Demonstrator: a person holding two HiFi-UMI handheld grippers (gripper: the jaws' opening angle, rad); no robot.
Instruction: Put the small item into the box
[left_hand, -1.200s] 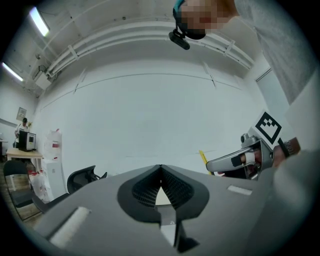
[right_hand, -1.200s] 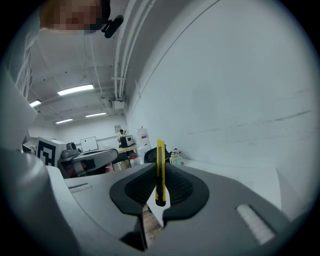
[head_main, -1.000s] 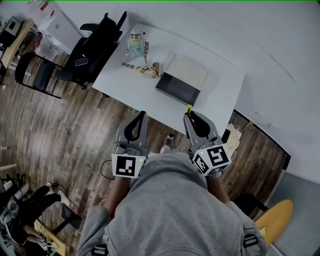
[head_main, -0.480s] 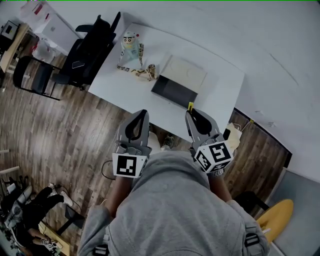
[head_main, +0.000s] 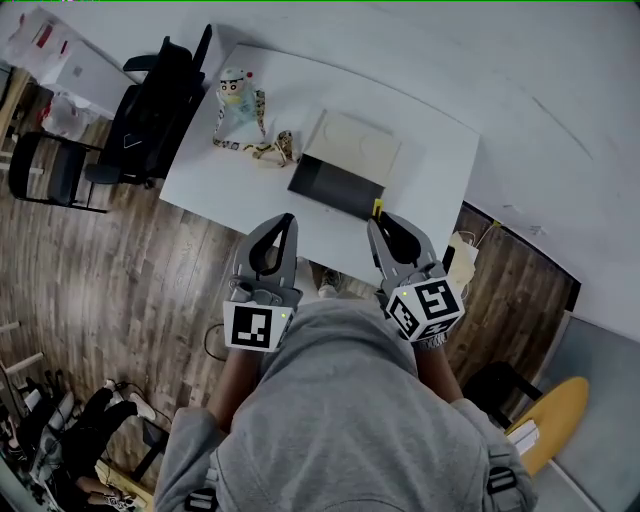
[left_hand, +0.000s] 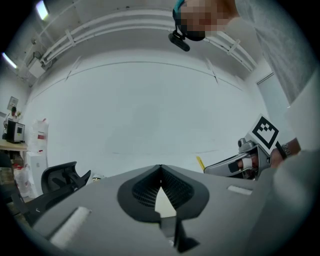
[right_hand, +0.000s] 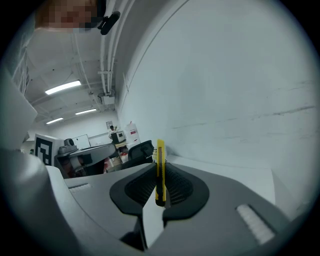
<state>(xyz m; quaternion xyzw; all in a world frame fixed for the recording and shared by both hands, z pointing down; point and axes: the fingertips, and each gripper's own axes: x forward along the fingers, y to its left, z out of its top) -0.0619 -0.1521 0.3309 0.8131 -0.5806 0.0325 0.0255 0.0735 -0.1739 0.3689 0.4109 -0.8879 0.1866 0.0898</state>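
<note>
At the near edge of a white worktop (head_main: 425, 195), seen from overhead, a person in a grey top holds a pair of tongs in each hand. The right tongs (head_main: 378, 222) are pinched on a slim yellow cutter (right_hand: 159, 170), which stands upright between the tips. The left tongs (head_main: 288, 222) are closed tip to tip with nothing between them. On the worktop just ahead sits the box (head_main: 335, 186), dark on the near side with a pale panel behind it, and it looks open. A toy figure (head_main: 236, 94) stands further left, beside a black chair (head_main: 150, 110). By the look of it, the small item is already picked up. Carrying it over the box and letting go is yet to be done.
</note>
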